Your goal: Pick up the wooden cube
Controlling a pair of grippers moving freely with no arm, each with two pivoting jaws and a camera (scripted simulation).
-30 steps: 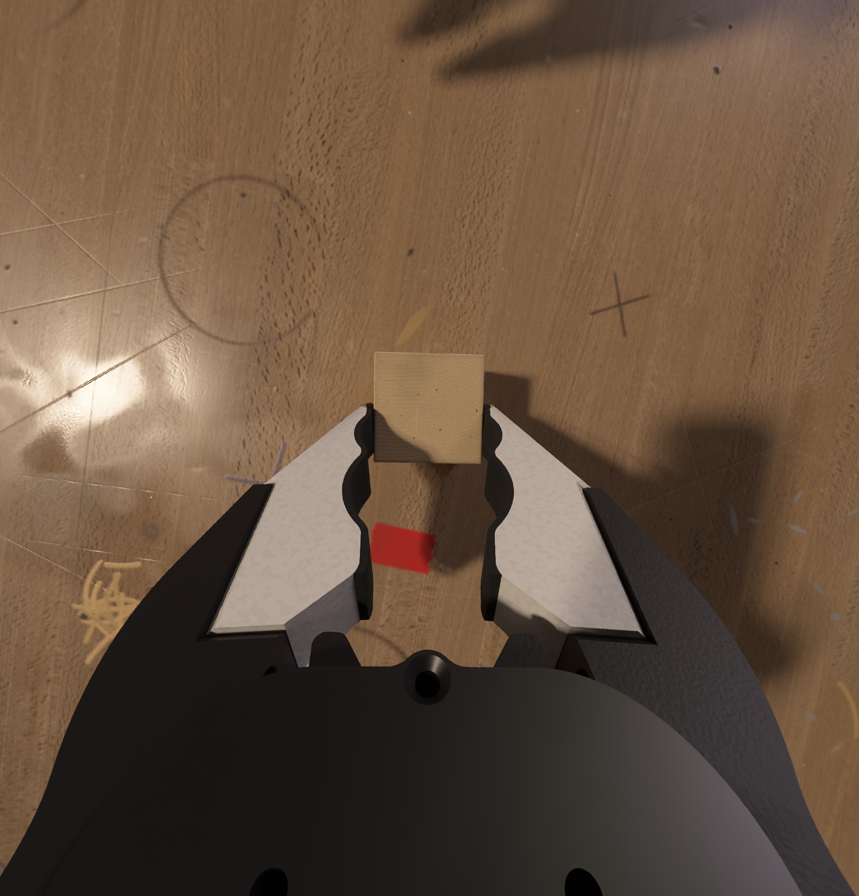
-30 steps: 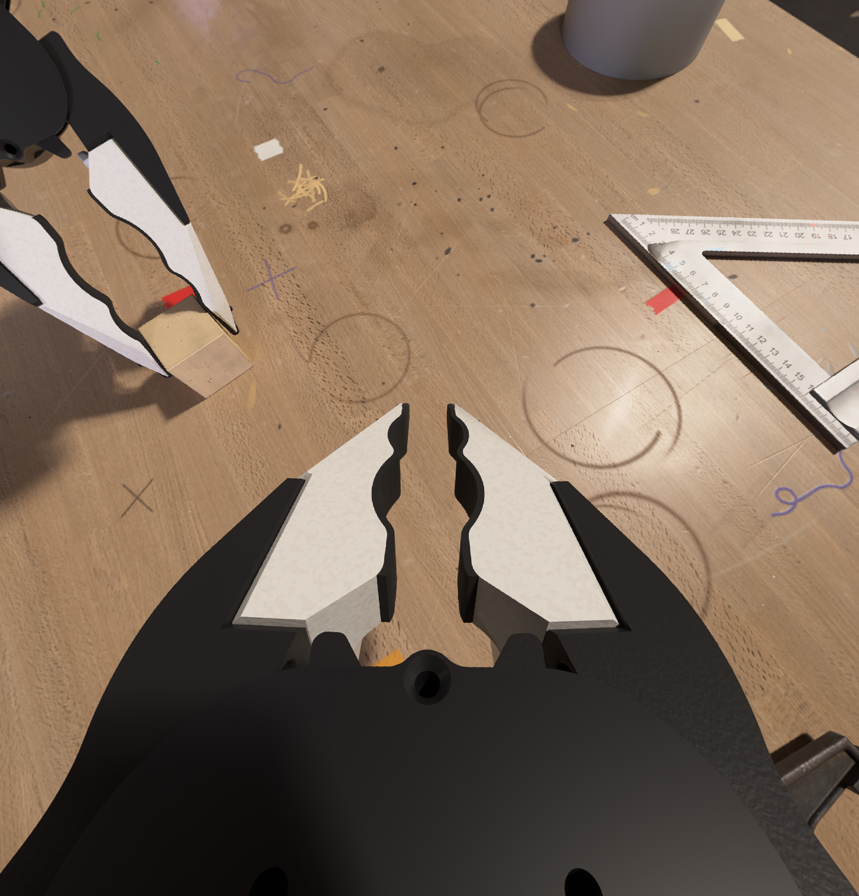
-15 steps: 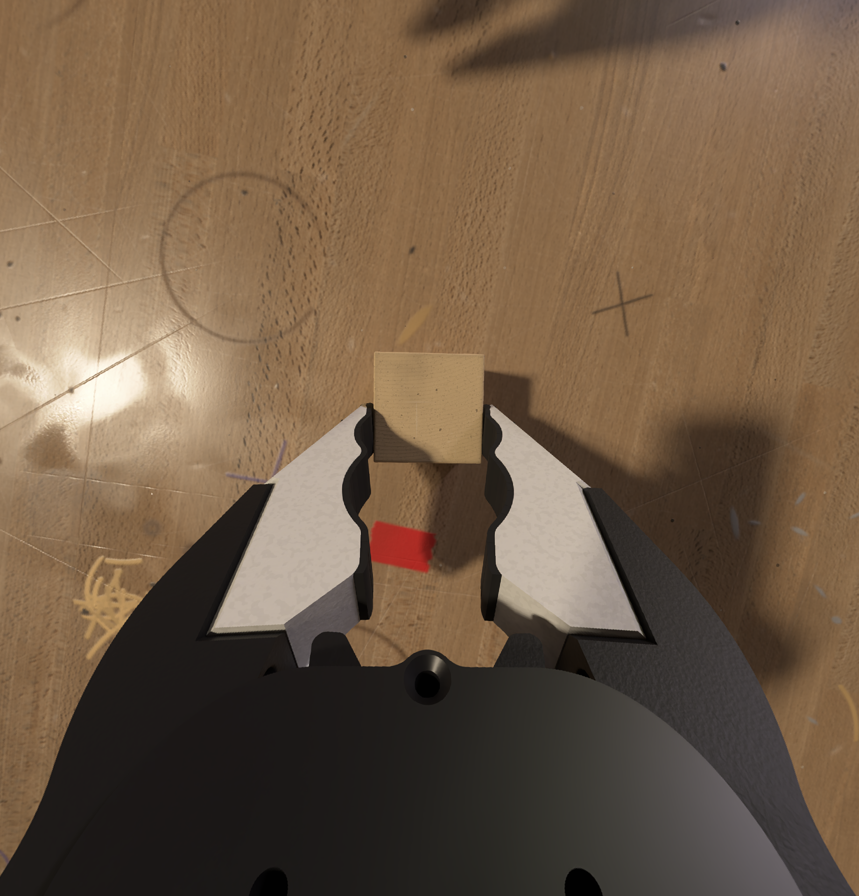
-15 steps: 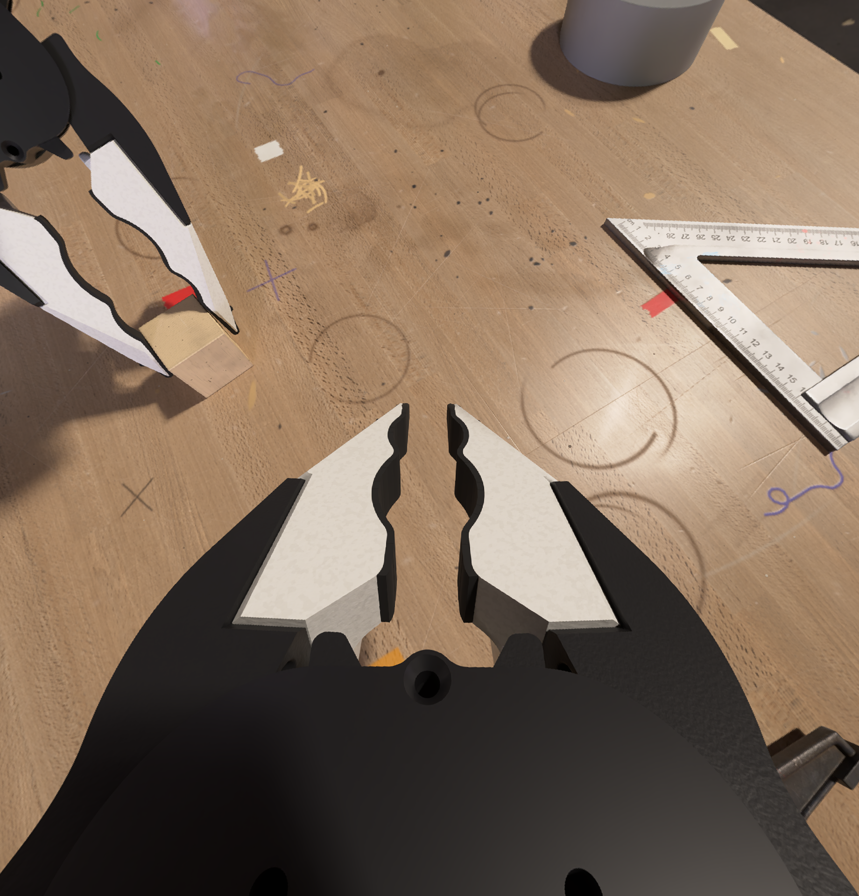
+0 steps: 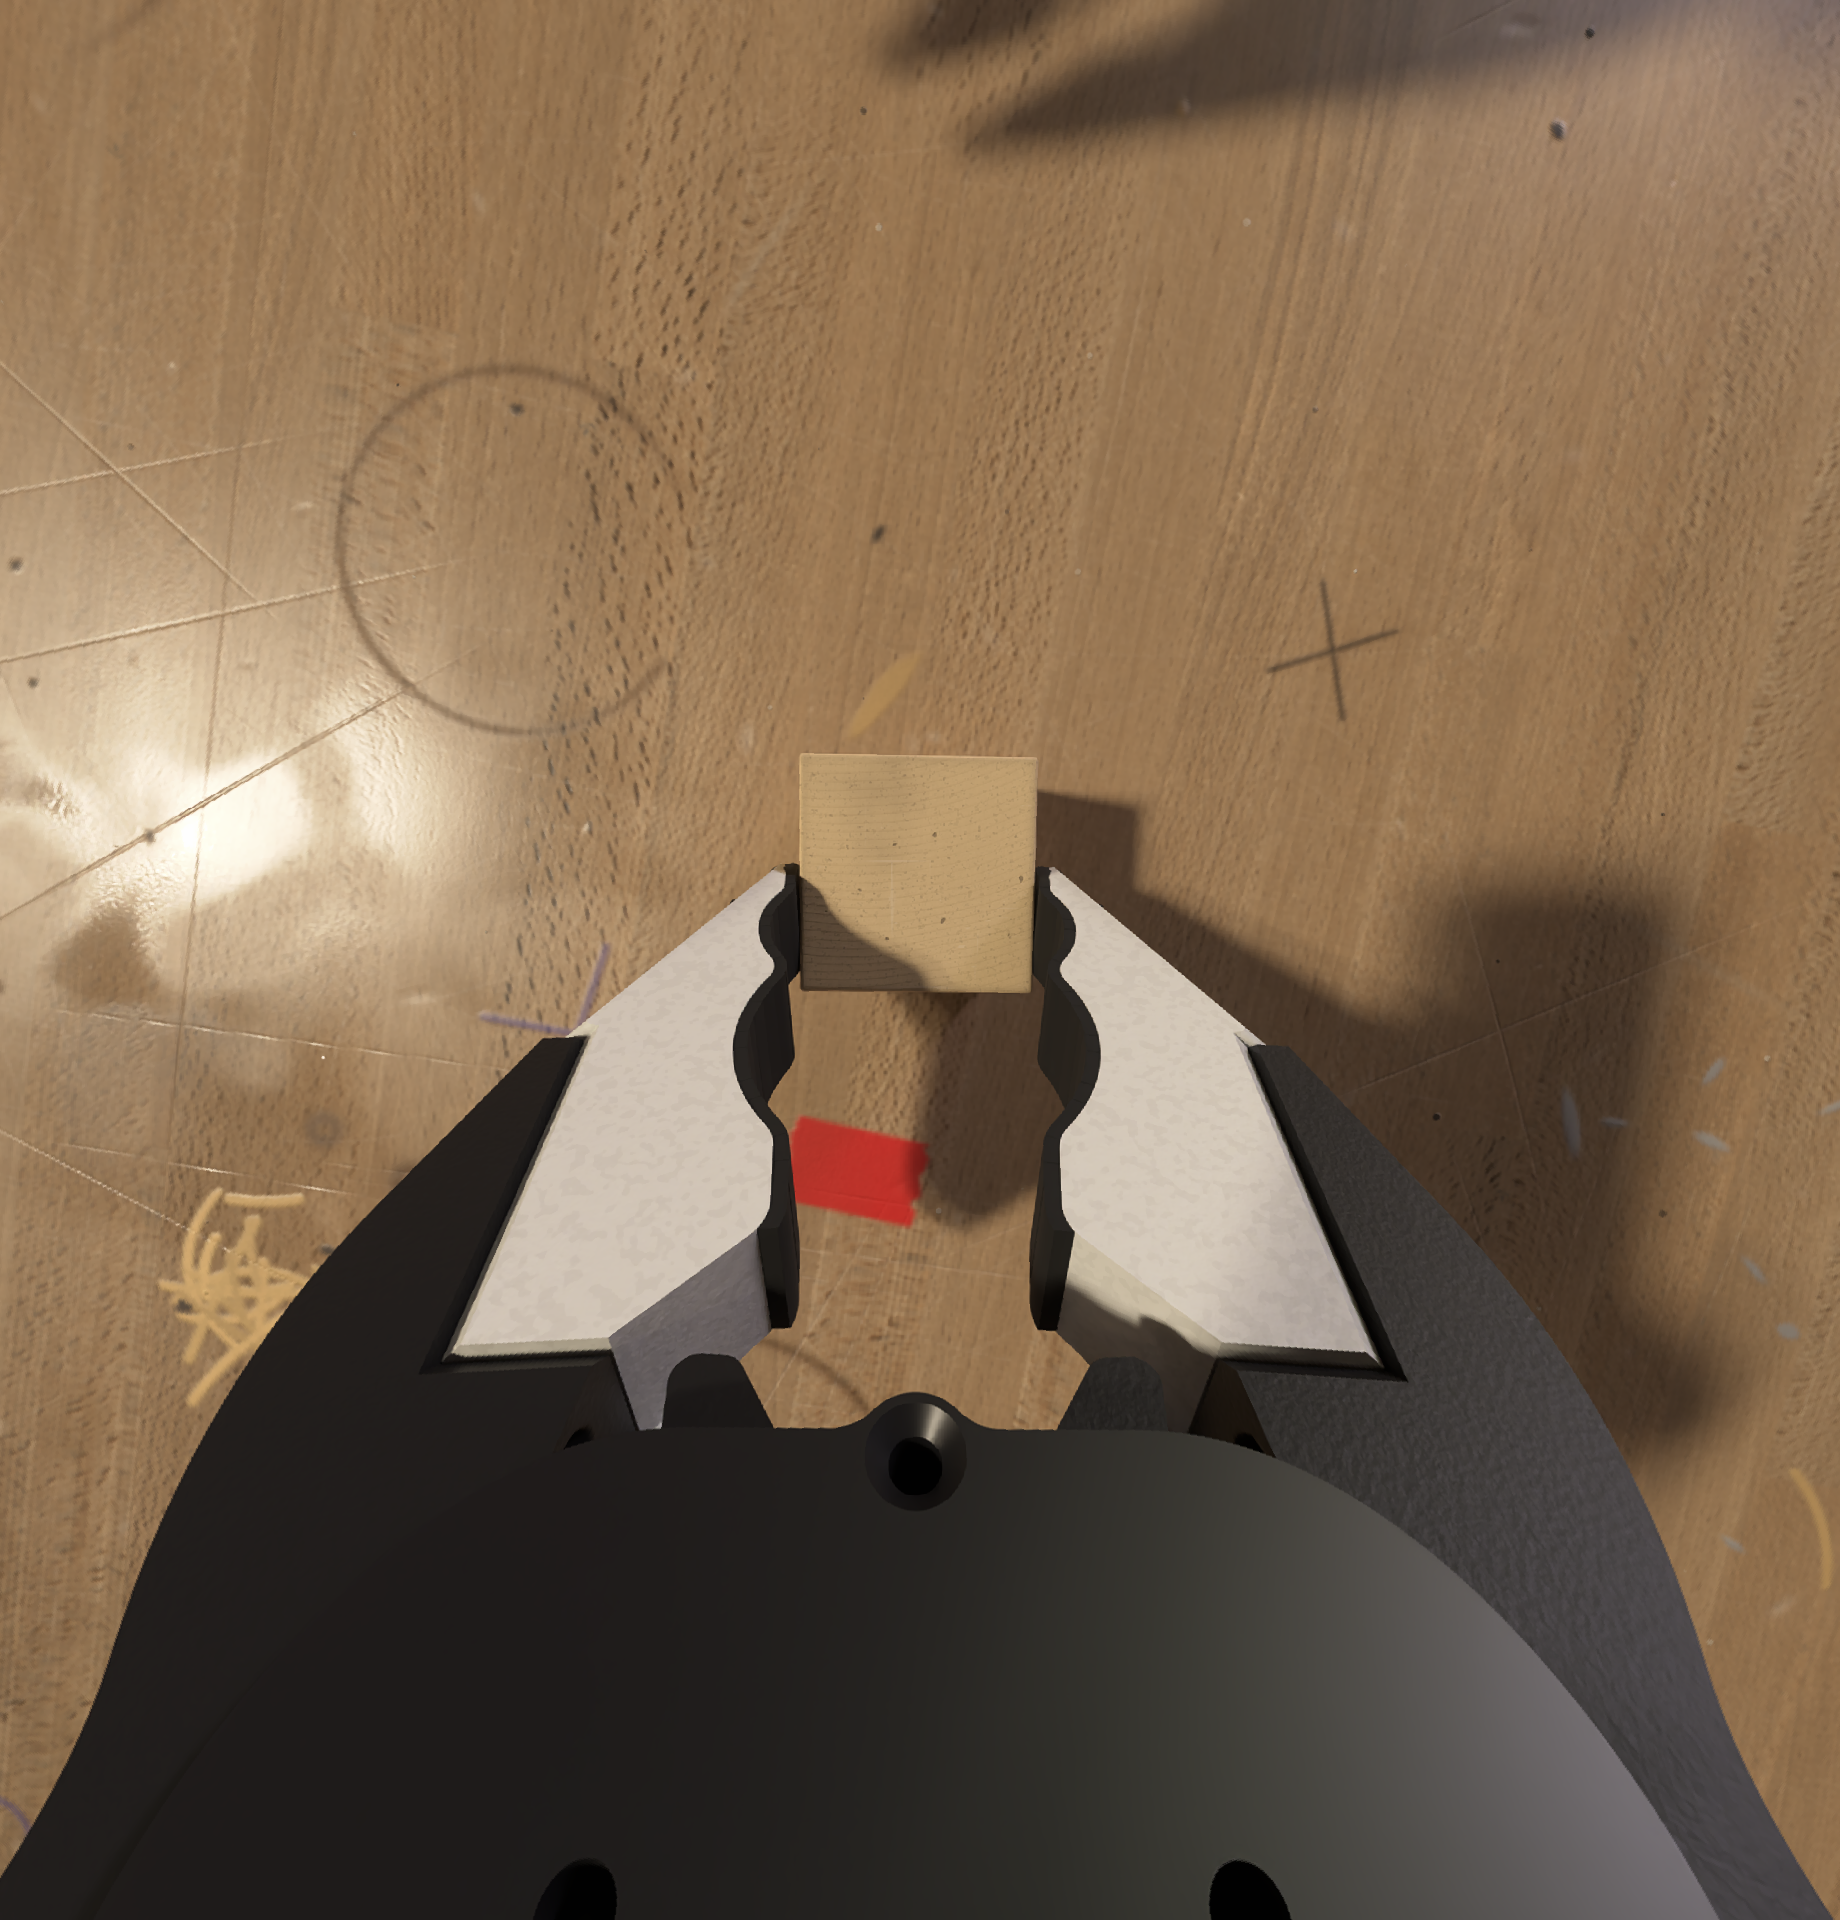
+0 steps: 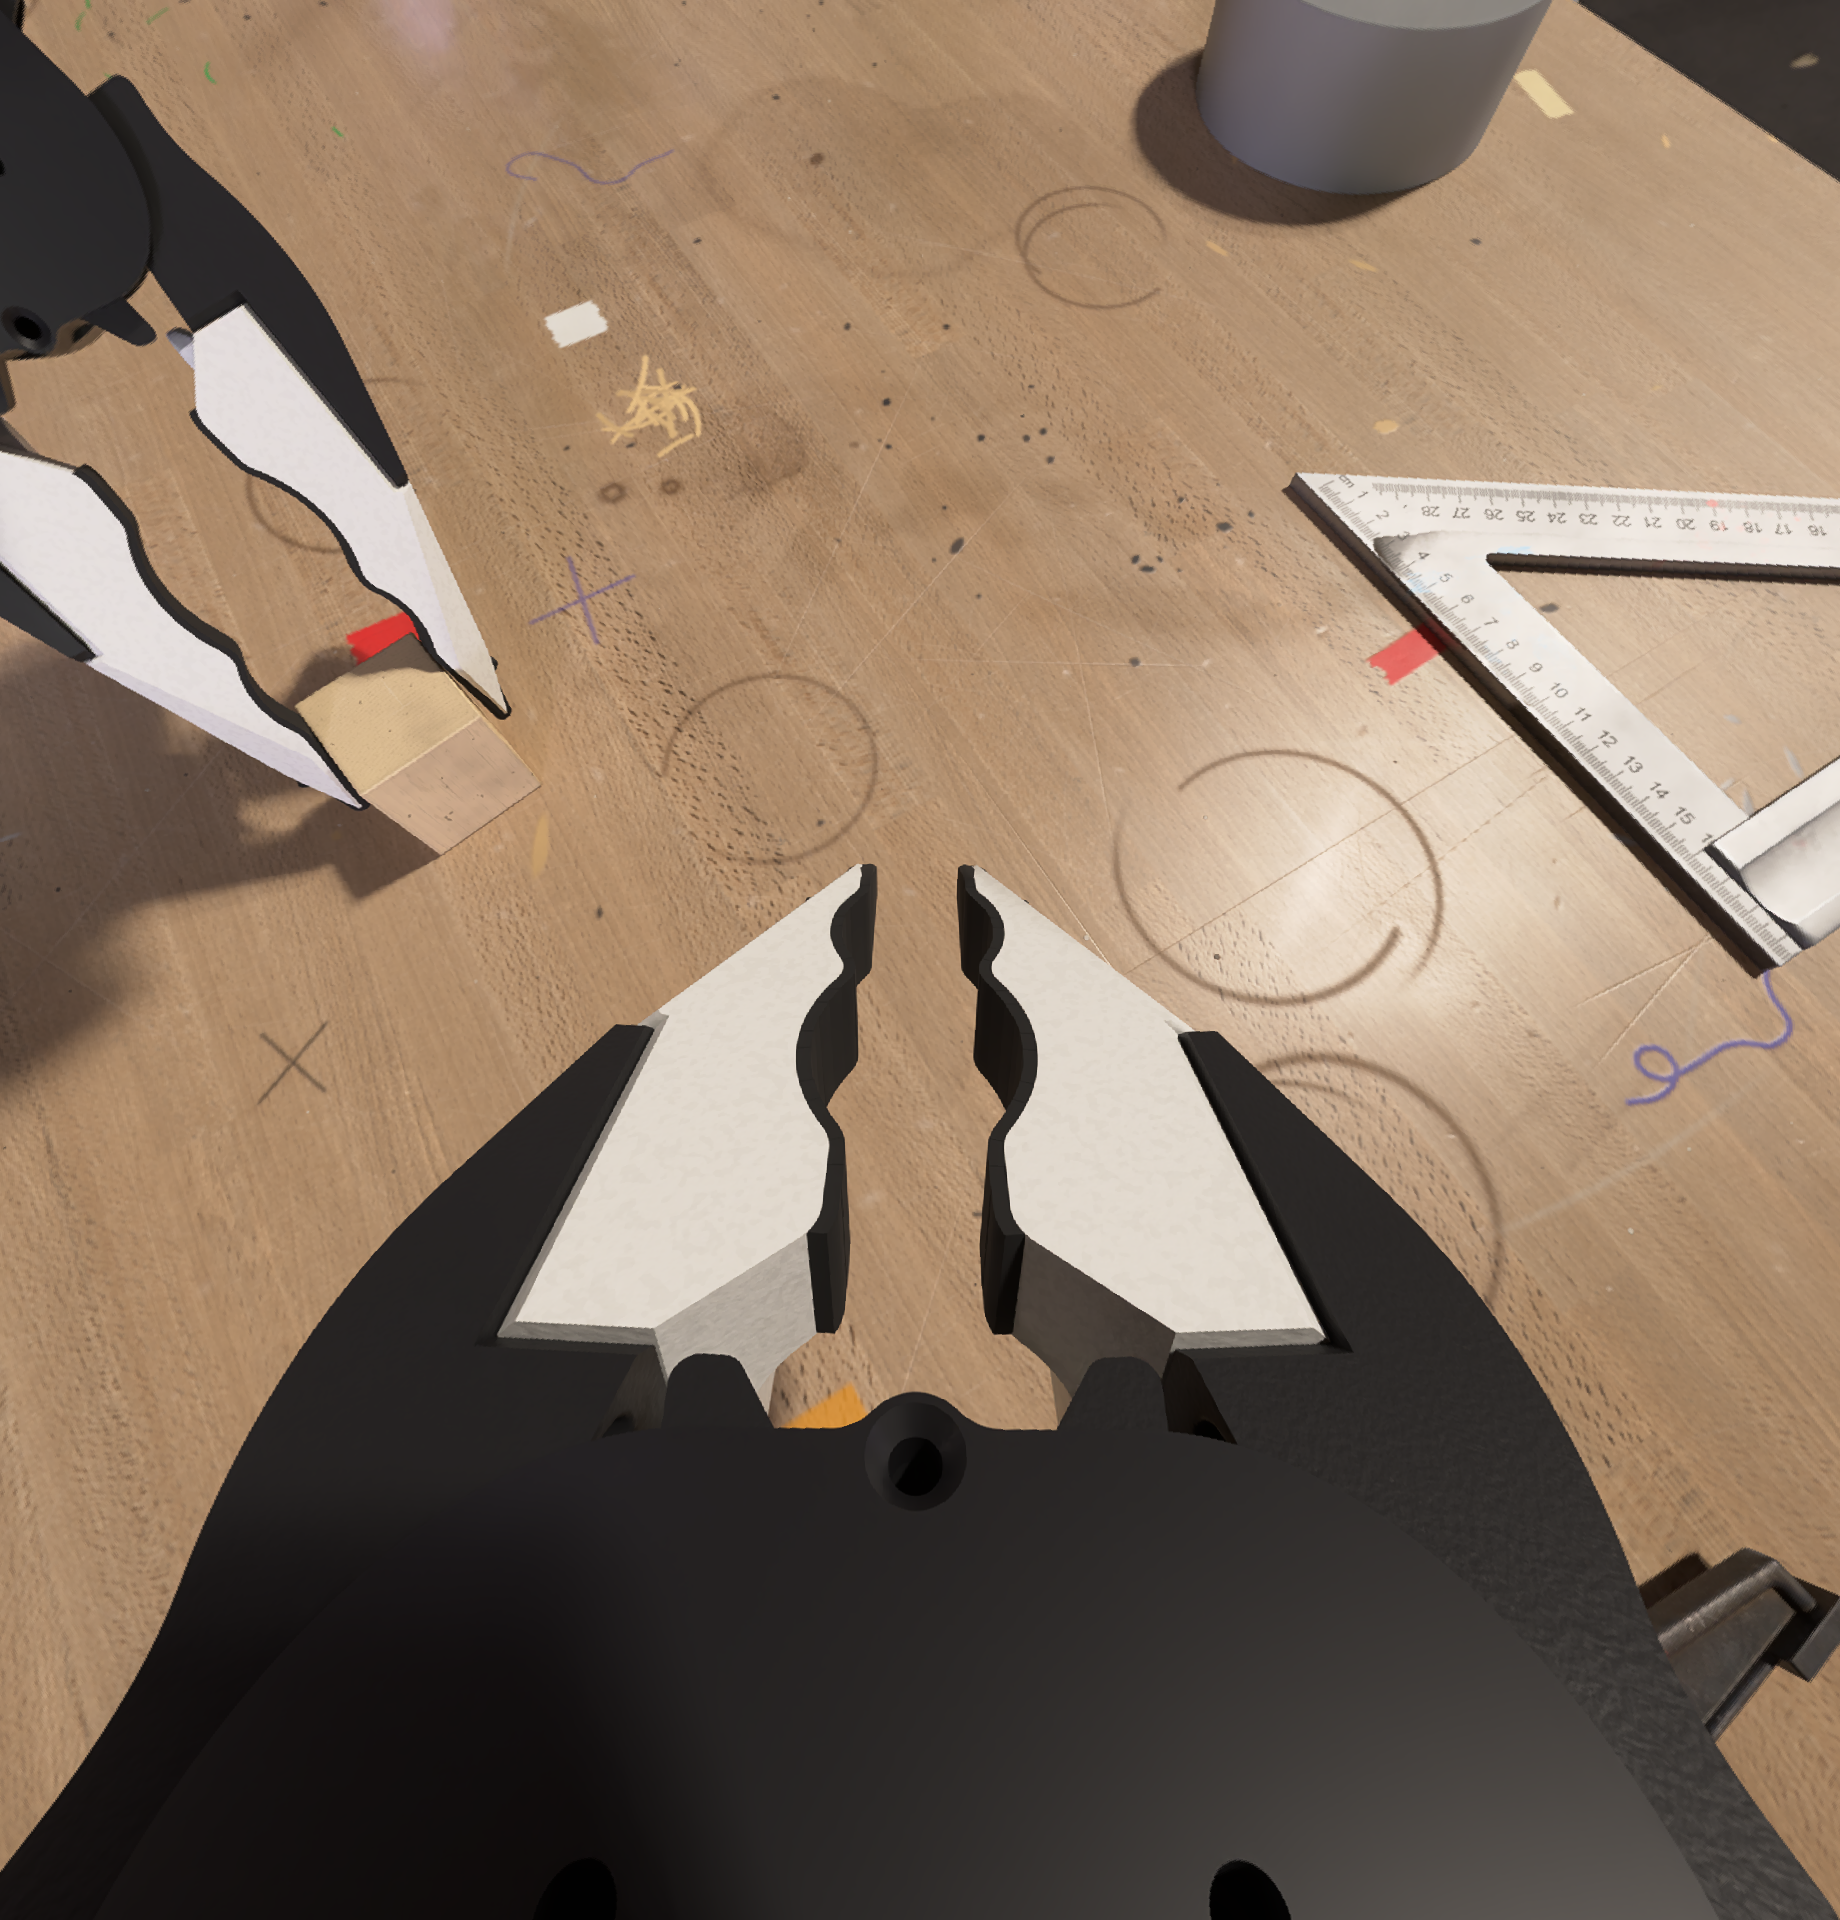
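You had the left gripper (image 5: 916,883) pinching the wooden cube (image 5: 916,871) by just its tips on the bench (image 5: 1311,364), right gripper (image 6: 916,883) idle w/ a narrow gap, so a fast lift could've slipped it.

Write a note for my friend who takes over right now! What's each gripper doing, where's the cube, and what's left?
Left gripper: shut on the wooden cube, fingertips on its two opposite sides.
Right gripper: holds nothing, jaws a narrow gap apart, above bare table.
Cube: looks to rest on the table; a lift isn't evident.
Done: the grasp.
Left: raise the cube straight up.
Nearby: metal square, grey cylinder, both well clear.
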